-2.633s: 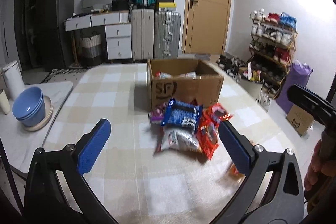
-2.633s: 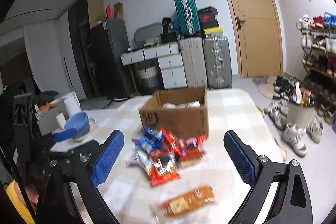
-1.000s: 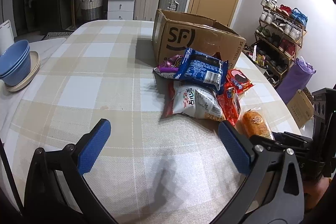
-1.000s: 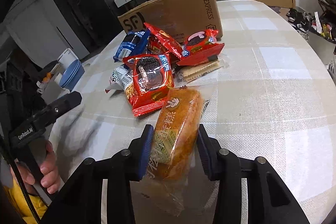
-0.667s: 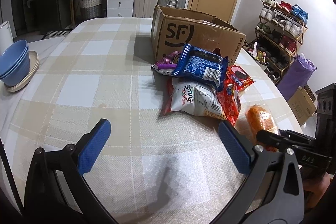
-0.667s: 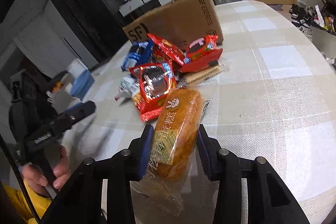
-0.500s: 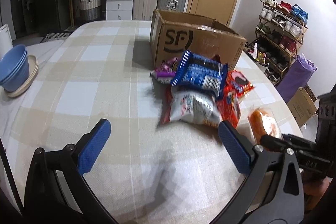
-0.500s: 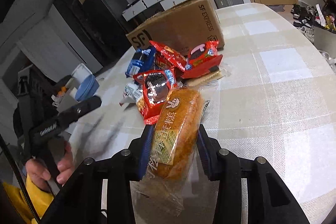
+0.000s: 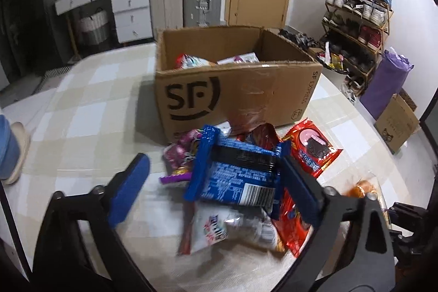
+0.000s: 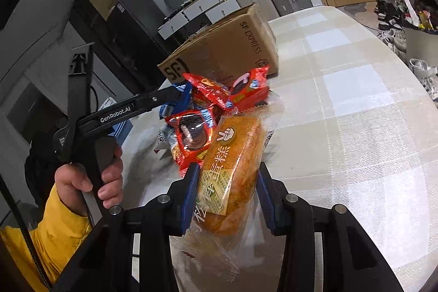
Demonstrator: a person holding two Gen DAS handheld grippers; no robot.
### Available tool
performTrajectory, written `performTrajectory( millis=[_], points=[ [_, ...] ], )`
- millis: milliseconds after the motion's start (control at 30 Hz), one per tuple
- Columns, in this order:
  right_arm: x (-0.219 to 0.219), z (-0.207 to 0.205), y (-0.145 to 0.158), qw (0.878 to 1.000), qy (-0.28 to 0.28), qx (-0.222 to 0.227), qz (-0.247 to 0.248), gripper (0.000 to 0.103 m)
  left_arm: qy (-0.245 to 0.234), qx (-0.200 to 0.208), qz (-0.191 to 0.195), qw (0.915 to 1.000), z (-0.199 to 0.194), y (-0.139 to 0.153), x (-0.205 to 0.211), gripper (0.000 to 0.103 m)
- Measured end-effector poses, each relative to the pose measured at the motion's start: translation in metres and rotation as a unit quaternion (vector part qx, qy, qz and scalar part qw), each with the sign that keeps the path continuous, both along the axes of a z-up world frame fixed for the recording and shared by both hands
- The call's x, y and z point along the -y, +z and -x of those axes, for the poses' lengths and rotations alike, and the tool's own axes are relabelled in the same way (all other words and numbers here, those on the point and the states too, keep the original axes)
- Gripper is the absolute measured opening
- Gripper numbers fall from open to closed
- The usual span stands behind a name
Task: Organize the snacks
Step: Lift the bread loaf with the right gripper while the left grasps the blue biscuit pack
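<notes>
A wrapped cake [image 10: 232, 168] is being clamped between the blue pads of the right gripper [image 10: 225, 193], its clear wrapper trailing down between the fingers. It is being held above the checked tabletop [image 10: 356, 127], in front of the snack pile.

The left gripper [image 9: 213, 182] is being held by a hand [image 10: 90, 179] in a yellow sleeve [image 10: 46, 231], pointing down at the pile. Its jaws have just been closing, but a wide gap is being kept between them. A blue packet [image 9: 235, 174] is lying between the pads; the right pad [image 9: 298, 190] is seen at the packet's right edge, though contact cannot be told, and the left pad [image 9: 128, 190] is well apart from it.

The pile is lying on the tabletop just in front of a cardboard box [image 9: 232, 92]. A red cookie packet [image 9: 312, 149] is seen at the pile's right side, a purple packet [image 9: 178, 155] at its left, and a white packet [image 9: 232, 226] nearest the camera, blurred. Another red packet [image 10: 191, 133] is lying just beside the cake in the right wrist view.

The box is standing open-topped near the far edge of the tabletop, with a few snacks [image 9: 213, 60] already lying inside. A stack of blue bowls [image 9: 6, 152] is being cut off at the left edge of the left wrist view.
</notes>
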State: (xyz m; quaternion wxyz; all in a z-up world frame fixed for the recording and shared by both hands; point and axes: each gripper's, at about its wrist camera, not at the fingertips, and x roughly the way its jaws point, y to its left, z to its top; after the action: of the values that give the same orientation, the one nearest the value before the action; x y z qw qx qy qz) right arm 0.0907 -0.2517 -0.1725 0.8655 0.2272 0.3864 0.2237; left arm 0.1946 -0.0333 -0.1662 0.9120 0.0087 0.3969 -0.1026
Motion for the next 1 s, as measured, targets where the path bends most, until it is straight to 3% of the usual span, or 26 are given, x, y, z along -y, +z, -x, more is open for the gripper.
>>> performTrajectory(
  millis=[233, 467, 1000],
  points=[
    [0.001, 0.0, -0.003, 1.0, 0.003, -0.003, -0.01, 0.041, -0.024, -0.026, 0.033, 0.9988, -0.015, -0.01, 0.007, 0.064],
    [0.0, 0.004, 0.0, 1.0, 0.003, 0.001, -0.009, 0.041, -0.032, -0.025, 0.044, 0.9982, -0.015, -0.013, 0.012, 0.046],
    [-0.003, 0.005, 0.011, 1.0, 0.0, 0.013, -0.002, 0.041, -0.018, -0.019, 0.079, 0.9966, 0.006, -0.007, -0.013, 0.042]
  ],
)
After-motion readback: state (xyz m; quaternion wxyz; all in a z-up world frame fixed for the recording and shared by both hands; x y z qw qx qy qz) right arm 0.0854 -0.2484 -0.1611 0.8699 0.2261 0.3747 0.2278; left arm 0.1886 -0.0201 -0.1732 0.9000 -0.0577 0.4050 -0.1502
